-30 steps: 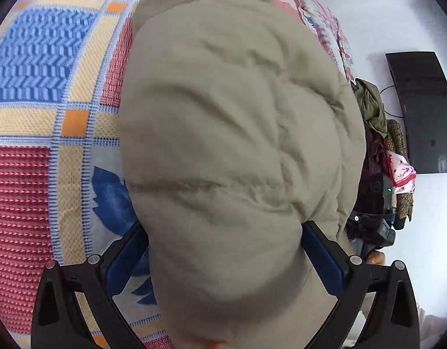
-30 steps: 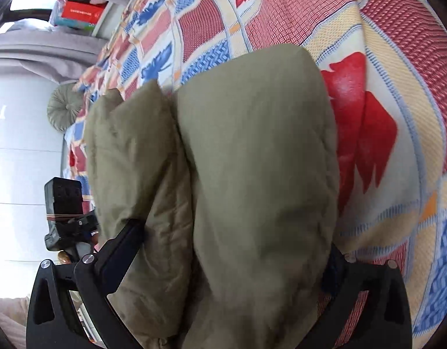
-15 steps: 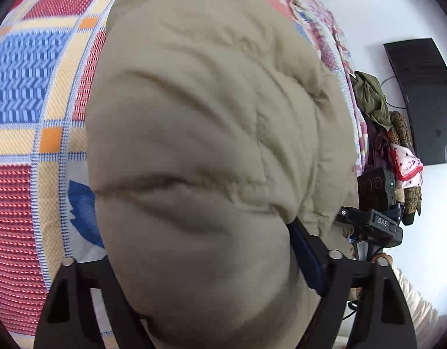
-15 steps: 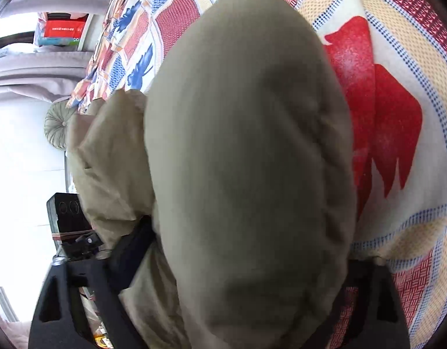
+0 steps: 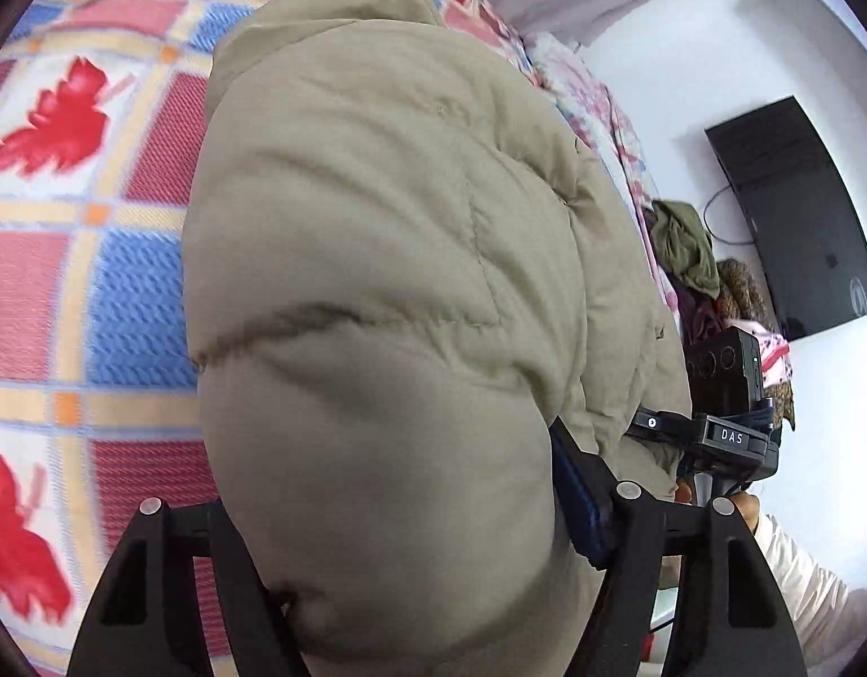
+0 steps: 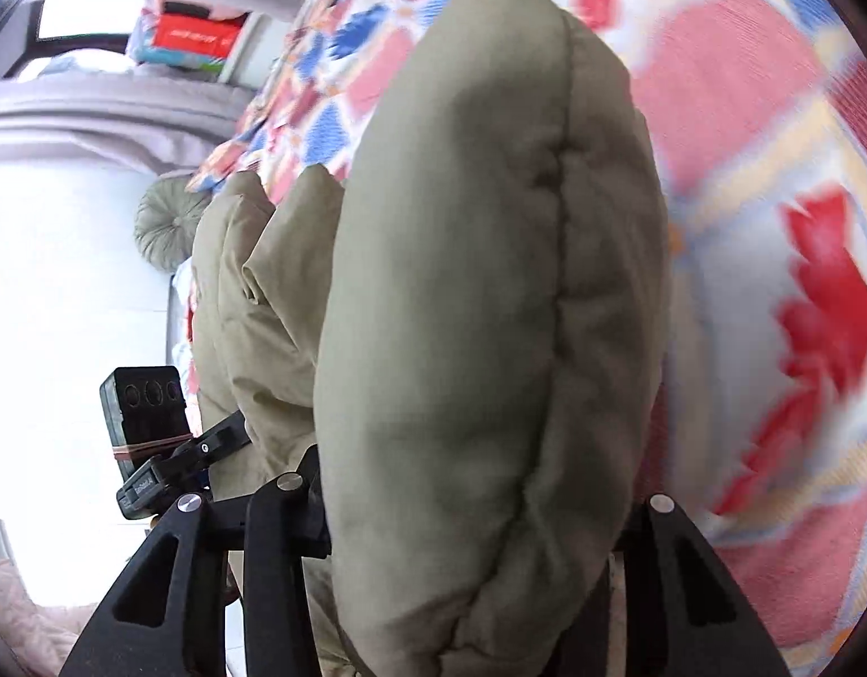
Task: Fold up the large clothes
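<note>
A: Over the bed [image 5: 123, 293], puffy khaki jacket [image 5: 377, 293] bunched, clamped by left hand-held gripper [image 5: 410, 553] and right hand-held gripper [image 6: 478, 541], jaws just closing.
B: Slippery padding, shallow bites; could squirt out, unfold mid-lift.

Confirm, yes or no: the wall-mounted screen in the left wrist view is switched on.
No, the screen on the white wall is uniformly black.

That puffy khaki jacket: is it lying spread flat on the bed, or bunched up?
Bunched up. The khaki jacket bulges in thick padded rolls between both sets of fingers and stands above the patterned bedspread, not flat on it.
</note>
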